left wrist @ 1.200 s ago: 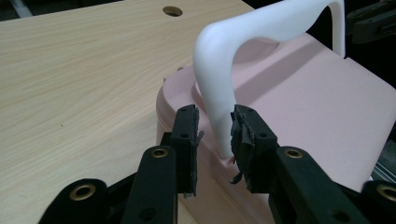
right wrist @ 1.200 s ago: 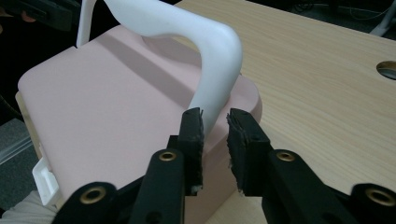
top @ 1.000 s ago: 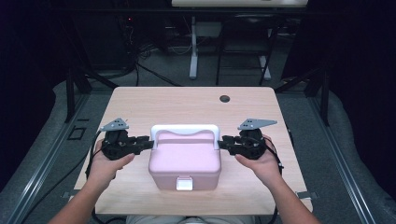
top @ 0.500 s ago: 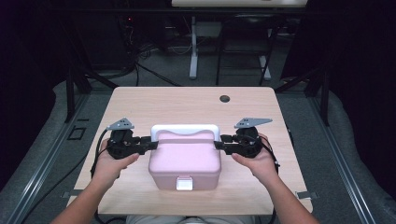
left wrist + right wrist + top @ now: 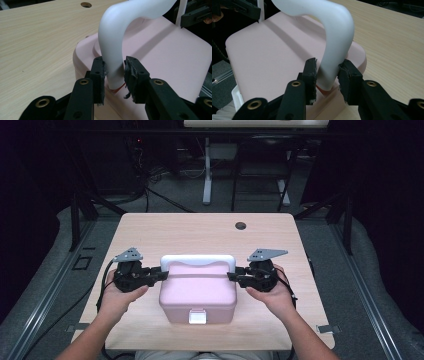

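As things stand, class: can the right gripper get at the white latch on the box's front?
Probably not directly: the right gripper is at the white handle, and the latch faces the person.

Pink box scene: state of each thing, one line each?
Pink box: lid shut, flat on the table.
White latch: down, at the box's front.
White handle: raised over the lid.
Left gripper: jaws just closing, astride the handle's left leg; contact unclear.
Right gripper: jaws just closing, astride the handle's right leg; contact unclear.
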### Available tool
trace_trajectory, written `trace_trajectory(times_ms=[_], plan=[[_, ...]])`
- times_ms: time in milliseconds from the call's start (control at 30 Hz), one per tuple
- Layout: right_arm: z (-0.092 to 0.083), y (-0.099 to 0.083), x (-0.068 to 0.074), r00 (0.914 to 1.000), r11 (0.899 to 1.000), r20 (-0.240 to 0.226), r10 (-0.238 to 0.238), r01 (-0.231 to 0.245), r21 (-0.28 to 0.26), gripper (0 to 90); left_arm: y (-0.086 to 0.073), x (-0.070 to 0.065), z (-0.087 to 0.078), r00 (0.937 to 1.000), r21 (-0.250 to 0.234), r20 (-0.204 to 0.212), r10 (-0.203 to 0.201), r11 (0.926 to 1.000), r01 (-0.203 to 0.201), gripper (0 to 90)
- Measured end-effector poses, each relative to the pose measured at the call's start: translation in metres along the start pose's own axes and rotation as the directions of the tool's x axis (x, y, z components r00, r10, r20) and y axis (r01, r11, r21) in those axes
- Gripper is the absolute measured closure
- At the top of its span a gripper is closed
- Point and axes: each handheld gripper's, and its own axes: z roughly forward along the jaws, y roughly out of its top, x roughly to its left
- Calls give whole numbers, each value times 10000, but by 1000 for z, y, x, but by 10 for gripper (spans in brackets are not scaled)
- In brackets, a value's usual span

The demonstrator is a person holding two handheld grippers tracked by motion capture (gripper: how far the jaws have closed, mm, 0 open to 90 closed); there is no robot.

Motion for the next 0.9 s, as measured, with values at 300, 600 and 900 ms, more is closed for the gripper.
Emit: trace_trajectory(times_ms=[300, 600, 900], plan=[[-5, -4, 6, 9990, 9991, 203, -409, 412, -132, 729, -5, -4, -2, 9999, -23, 52, 140, 9999, -140, 707], [-5, -6, 6, 9992, 9992, 172, -360, 363, -185, 737, -8, -4, -1, 9999, -44, 1, 143, 9999, -143, 730], [-6, -7, 7, 9991, 9990, 177, -381, 385, -216, 742, -6, -6, -2, 9993, 100, -127, 366, 9993, -365, 734]])
